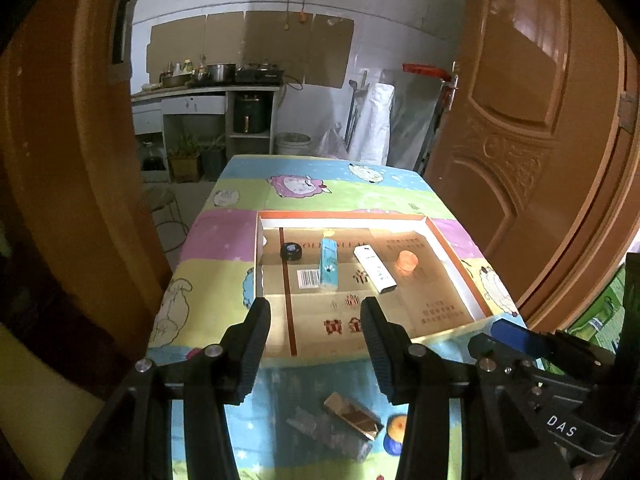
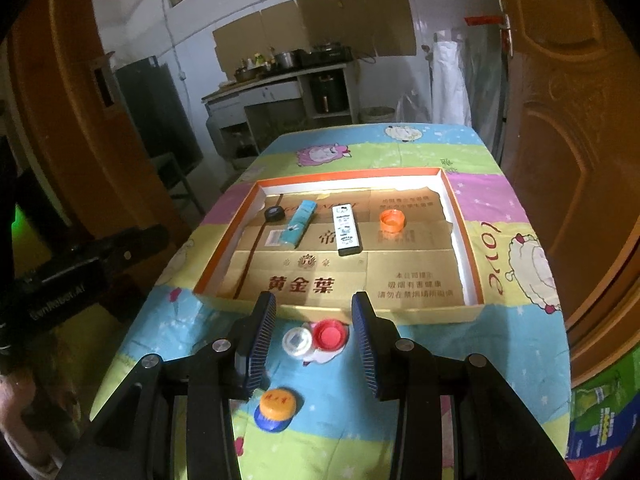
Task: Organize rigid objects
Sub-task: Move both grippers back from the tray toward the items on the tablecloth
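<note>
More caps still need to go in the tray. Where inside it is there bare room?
The tray's near half is bare, from the near wall up to the white box. The far row is crowded: black cap, teal box, white box, orange cap. A small gap remains between white box and orange cap.

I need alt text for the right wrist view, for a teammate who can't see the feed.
The right hand-held gripper hangs open and empty over a cartoon-print tablecloth, with a white cap and a red cap lying between its fingers. Beyond sits a shallow cardboard tray holding a black cap, a teal box, a white box and an orange cap.
</note>
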